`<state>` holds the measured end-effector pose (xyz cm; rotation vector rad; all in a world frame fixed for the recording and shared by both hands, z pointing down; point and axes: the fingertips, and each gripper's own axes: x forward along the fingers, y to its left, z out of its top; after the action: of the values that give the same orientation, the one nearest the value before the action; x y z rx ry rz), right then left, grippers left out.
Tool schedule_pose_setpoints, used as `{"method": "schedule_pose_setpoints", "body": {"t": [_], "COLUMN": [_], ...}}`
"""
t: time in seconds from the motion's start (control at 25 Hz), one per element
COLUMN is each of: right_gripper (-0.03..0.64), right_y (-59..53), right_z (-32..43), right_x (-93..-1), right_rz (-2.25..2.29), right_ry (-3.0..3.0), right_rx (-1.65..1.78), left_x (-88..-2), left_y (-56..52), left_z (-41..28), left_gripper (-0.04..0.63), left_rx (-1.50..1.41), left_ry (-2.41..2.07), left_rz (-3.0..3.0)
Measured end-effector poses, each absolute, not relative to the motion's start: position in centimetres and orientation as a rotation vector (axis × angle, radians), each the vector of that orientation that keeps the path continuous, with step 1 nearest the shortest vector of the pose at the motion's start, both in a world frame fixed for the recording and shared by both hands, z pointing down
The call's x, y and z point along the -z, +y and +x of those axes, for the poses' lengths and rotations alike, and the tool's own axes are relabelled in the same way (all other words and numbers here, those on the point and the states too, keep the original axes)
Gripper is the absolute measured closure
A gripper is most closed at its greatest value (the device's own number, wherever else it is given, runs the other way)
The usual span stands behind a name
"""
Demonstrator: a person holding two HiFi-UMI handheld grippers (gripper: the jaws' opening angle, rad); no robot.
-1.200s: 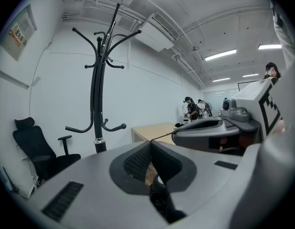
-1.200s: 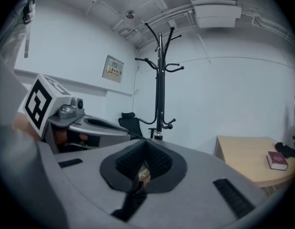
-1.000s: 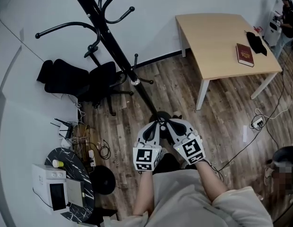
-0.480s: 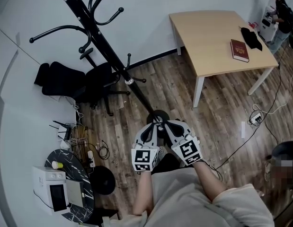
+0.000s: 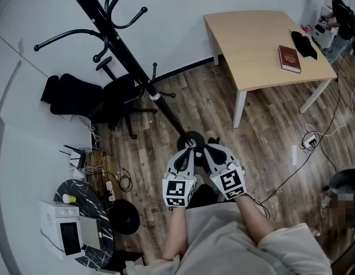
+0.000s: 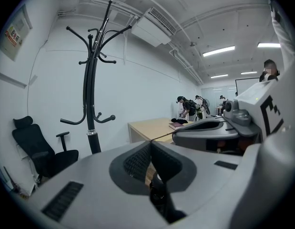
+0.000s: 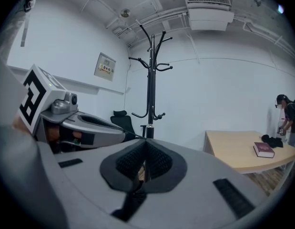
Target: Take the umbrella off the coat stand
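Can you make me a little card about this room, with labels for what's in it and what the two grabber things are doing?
floor: wood planks
coat stand: black, by the white wall; I can't make out an umbrella on it
left hand-held gripper: jaws together, holding nothing
right hand-held gripper: jaws together, holding nothing
both grippers: side by side, pointing at the stand
table: light wood
on the table: red book
office chair: black, near the stand

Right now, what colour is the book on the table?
Dark red; the book on the wooden table shows best in the head view.
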<state>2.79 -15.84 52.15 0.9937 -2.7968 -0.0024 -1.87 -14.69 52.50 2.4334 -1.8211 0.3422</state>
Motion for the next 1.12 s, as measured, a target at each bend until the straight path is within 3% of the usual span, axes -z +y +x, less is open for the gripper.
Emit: {"method": "schedule_pose_setpoints", "body": {"t": [1.12], "right_gripper": [0.609], "right_y": [-15.2], "right_z": [4.0], "right_x": [-51.5], "right_rz": [1.102], "right_ry": [-2.782], "right_rx": [0.006], "left_x": [-52.4], "left_y": [-14.4], "left_z": [-0.6], "left_gripper": [0.572], "left_rx": [-0.361], "left_ry": [-1.767], "left_rz": [2.498]}}
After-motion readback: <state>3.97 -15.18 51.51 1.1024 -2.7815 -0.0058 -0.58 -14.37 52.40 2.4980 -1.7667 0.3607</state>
